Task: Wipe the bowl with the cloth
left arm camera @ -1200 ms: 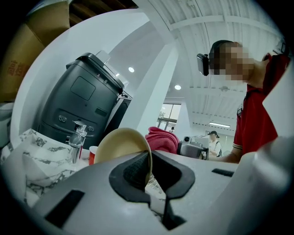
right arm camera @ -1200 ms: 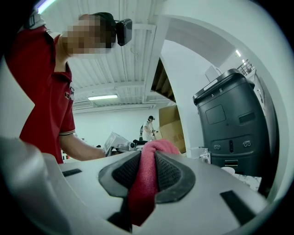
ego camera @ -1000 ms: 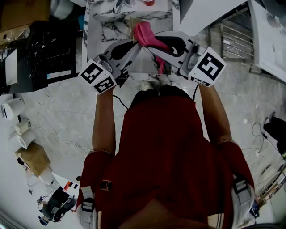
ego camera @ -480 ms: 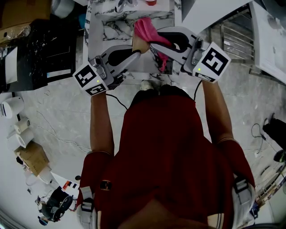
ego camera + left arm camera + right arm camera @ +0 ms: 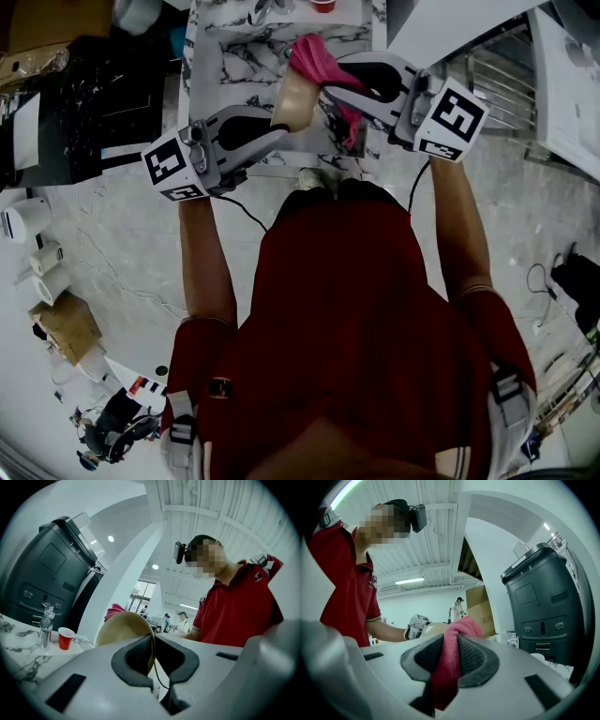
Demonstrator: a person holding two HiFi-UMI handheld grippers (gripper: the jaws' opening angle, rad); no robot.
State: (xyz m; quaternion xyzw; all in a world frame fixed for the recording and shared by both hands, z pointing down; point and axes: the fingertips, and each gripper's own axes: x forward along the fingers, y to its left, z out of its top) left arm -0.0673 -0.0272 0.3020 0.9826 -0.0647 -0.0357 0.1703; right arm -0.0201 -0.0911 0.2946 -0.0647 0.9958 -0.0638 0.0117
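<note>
1. At the upper right of the right gripper view, a pale figure that looked like "8" stood on the top front edge of the dark machine [image 5: 541, 606].
2. Near that view's centre, the cardboard box [image 5: 480, 606] bore dark characters too small to read.
3. In the head view, the cubes on the left gripper [image 5: 281, 124] and right gripper [image 5: 325, 91] carried black-and-white square patterns, not letters.

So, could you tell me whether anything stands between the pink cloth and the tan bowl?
Nothing visible does. The pink fabric cloth, clamped in the right gripper, appears to rest against the tan round bowl, which the left gripper grips by its rim.
</note>
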